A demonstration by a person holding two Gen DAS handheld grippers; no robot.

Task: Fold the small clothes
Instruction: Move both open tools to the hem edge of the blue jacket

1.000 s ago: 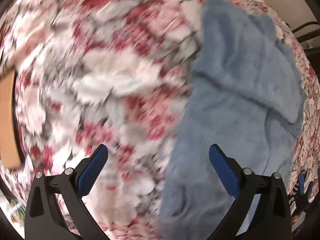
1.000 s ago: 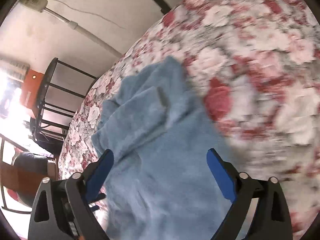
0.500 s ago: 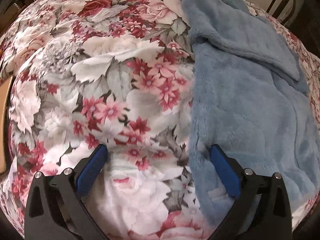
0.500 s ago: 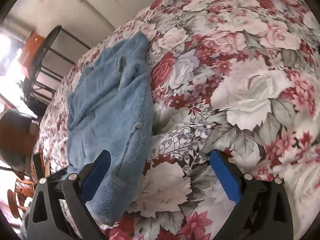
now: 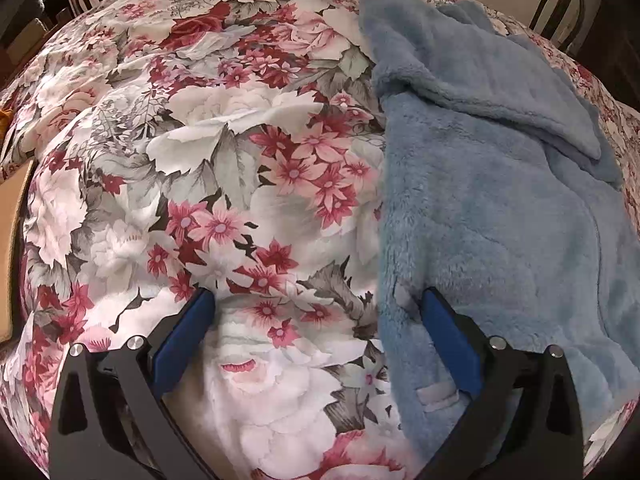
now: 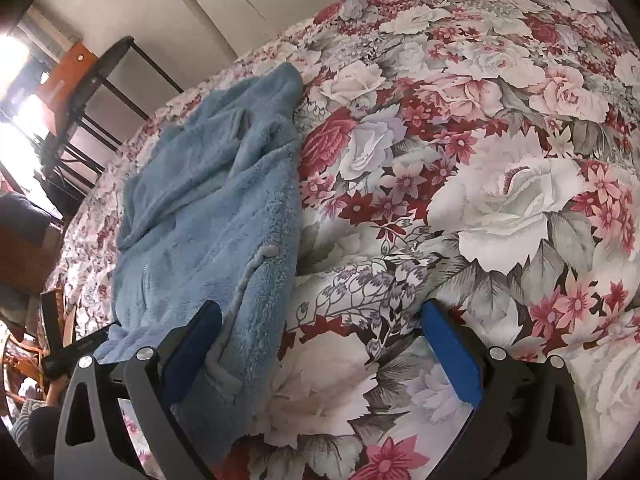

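On the floral bedspread (image 5: 224, 152), fluffy blue garment (image 5: 500, 216), flat, rumpled

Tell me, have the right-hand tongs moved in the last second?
Yes. The right tongs slid off the blue fleece garment toward the bare floral bedspread; now only their left finger overlaps the garment's edge.

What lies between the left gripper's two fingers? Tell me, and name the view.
Mostly bare floral bedcover, plus the near long edge of the blue fleece garment by the inner finger. The open left gripper straddles that edge, seen in the left wrist view.
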